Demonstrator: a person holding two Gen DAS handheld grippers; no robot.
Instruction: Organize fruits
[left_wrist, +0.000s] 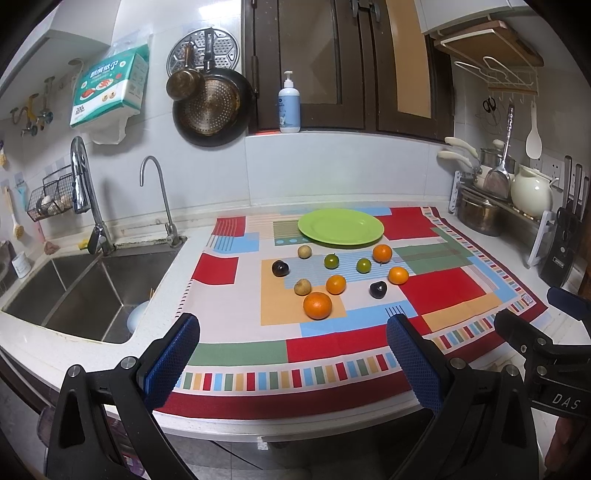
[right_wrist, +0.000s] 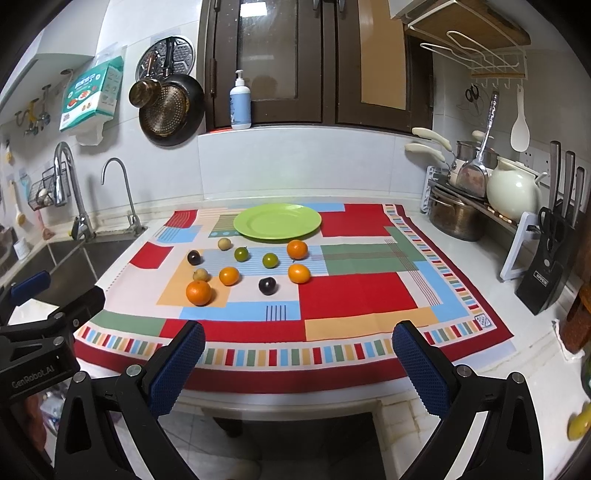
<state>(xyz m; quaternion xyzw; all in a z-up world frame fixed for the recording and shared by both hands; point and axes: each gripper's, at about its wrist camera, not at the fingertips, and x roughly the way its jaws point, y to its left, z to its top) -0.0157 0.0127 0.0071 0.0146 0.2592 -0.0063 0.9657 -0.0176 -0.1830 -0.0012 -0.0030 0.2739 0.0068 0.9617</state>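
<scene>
We hold left tool (left_wrist: 291, 354) and right tool (right_wrist: 299, 358) spread wide, empty | on patchwork cloth (left_wrist: 436, 291) over white surface (left_wrist: 207, 236): two dark plums (left_wrist: 280, 268), two tan round fruits (left_wrist: 302, 287), four oranges (left_wrist: 317, 305), two green citrus (left_wrist: 331, 261), beside one bare lime-green round plate (left_wrist: 340, 226) | only right view shows yellow item (right_wrist: 578, 424) at edge.

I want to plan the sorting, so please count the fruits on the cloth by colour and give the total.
Orange: 4, the largest nearest the grippers
Green: 2, such as this one
Dark purple: 2, such as this one
Tan: 2, such as this one
Total: 10 fruits, none on the green plate
</scene>
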